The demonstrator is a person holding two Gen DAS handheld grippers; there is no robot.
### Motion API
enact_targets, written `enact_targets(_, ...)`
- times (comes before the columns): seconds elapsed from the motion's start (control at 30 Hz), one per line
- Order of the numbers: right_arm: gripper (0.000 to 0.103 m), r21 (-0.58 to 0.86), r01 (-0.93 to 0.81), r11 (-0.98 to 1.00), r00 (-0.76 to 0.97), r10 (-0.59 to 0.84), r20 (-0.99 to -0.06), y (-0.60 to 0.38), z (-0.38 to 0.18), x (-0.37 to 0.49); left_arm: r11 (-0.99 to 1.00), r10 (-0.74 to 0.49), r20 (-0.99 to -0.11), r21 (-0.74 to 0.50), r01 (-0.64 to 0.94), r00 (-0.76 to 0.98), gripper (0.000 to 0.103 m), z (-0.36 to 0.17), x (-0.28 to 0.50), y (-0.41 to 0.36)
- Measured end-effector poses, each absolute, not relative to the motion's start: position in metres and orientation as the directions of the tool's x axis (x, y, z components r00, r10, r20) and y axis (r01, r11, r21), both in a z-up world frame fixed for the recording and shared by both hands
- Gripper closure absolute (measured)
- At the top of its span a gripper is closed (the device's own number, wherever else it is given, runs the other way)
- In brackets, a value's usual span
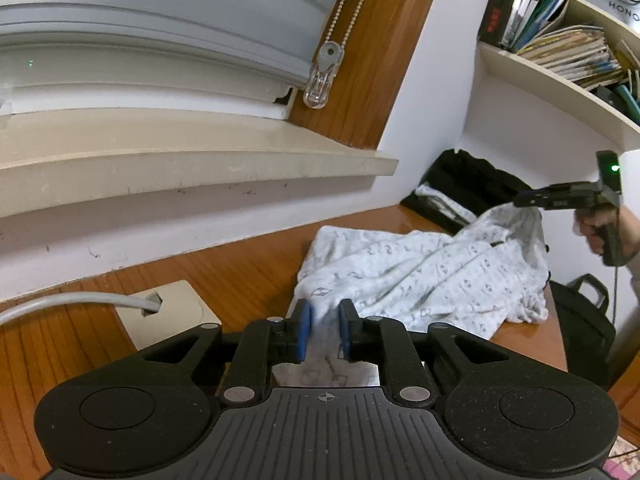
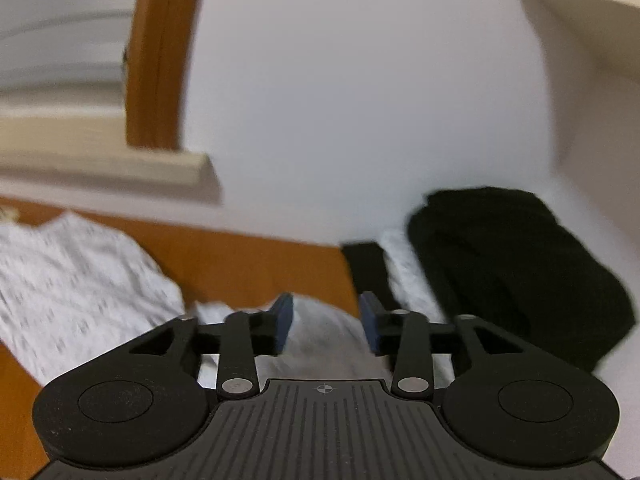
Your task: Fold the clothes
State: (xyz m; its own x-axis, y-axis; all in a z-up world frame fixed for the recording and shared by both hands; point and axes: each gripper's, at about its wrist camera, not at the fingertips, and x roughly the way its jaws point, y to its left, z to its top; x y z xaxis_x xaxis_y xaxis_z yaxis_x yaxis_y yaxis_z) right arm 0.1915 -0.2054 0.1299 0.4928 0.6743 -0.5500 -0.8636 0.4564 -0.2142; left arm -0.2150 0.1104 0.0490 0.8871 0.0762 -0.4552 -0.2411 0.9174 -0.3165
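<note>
**Patterned garment held at two ends over the desk**

A white garment with a small grey print (image 1: 420, 276) is spread in loose folds across the wooden desk (image 1: 248, 268), its far end lifted clear of the surface. The near edge is pinched between the blue pads (image 1: 305, 330) of the left gripper (image 1: 326, 330), whose fingers are narrowed onto the cloth. The raised far end is gathered at the right gripper (image 1: 520, 202), seen from the left wrist view. In the blurred right wrist view, cloth lies between the right gripper's fingers, which stand fairly wide apart, so a firm grip cannot be confirmed there. Behind the garment, a black bag (image 1: 468, 184) rests against the white wall. A window sill (image 1: 192, 160) runs above the desk, and a grey cable (image 1: 80, 300) is plugged into a desk socket plate (image 1: 172, 312). Books (image 1: 568, 48) are stacked on a shelf (image 1: 560, 88).
</note>
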Motion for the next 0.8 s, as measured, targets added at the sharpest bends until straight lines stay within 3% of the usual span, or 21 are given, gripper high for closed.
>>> enact_targets(0.07,0.058,-0.223,-0.859,0.46,0.502,0.673,-0.543,-0.192,0.119,0.192,0.918,0.083,-0.458,-0.309,-0.247,0.885,0.087,0.049,-0.215,0.11)
enact_targets(0.3,0.058,-0.138,-0.923,0.359,0.372,0.743,-0.556,-0.136,0.083,0.159,0.914,0.103,-0.445,-0.31,-0.261,0.89,0.087,0.052,-0.219,0.115)
enact_targets(0.5,0.065,-0.15,-0.949,0.279,0.304,0.674,-0.673,-0.079,0.045,0.118,0.912,0.112,-0.439,-0.312,-0.268,0.891,0.087,0.053,-0.222,0.118)
enact_targets(0.8,0.067,-0.118,-0.978,0.171,0.205,0.708,-0.675,-0.037,0.03,0.055,0.915,0.128,-0.428,-0.297,-0.272,0.895,0.087,0.059,-0.224,0.116)
